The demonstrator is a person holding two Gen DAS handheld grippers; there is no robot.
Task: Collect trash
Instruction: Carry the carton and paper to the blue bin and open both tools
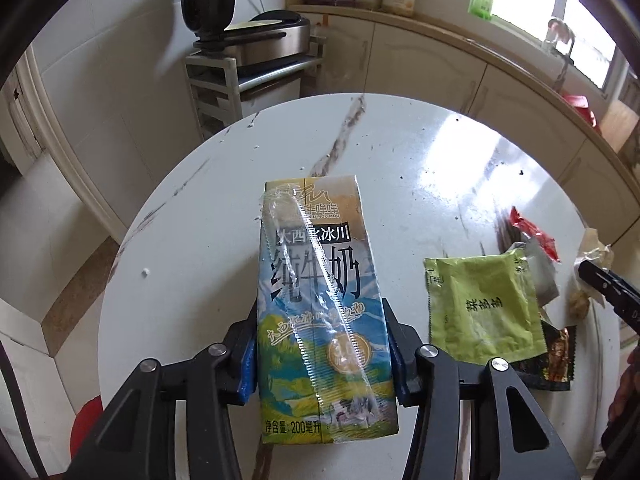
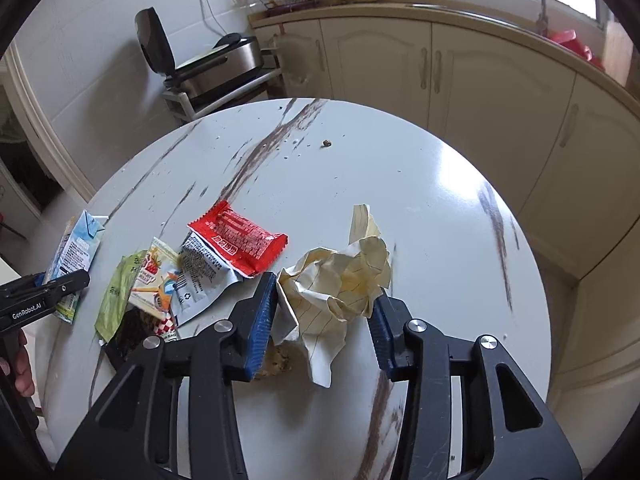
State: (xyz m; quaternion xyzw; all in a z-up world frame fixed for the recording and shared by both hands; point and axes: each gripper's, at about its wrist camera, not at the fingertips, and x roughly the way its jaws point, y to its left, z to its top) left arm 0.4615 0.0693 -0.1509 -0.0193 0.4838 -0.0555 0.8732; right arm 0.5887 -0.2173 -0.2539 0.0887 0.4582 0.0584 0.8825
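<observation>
left gripper (image 1: pixel 324 354) clamps the milk carton (image 1: pixel 320 304), right gripper (image 2: pixel 324 330) clamps crumpled paper (image 2: pixel 340 280); wrappers (image 2: pixel 236 244) left of it remain uncollected.

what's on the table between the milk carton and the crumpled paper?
In the right wrist view, wrappers lie between the milk carton and crumpled paper: a green sachet, a white printed packet and a red wrapper.

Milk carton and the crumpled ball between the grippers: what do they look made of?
The milk carton looks like coated paperboard with a glossy printed skin: sharp folded edges, a lengthwise seam, and a clear plastic straw sleeve stuck to its face. The crumpled ball looks like matte ruled writing paper, pale yellow and white: thin printed lines and stiff, sharp creases. Neither is certain from looks alone.
</observation>
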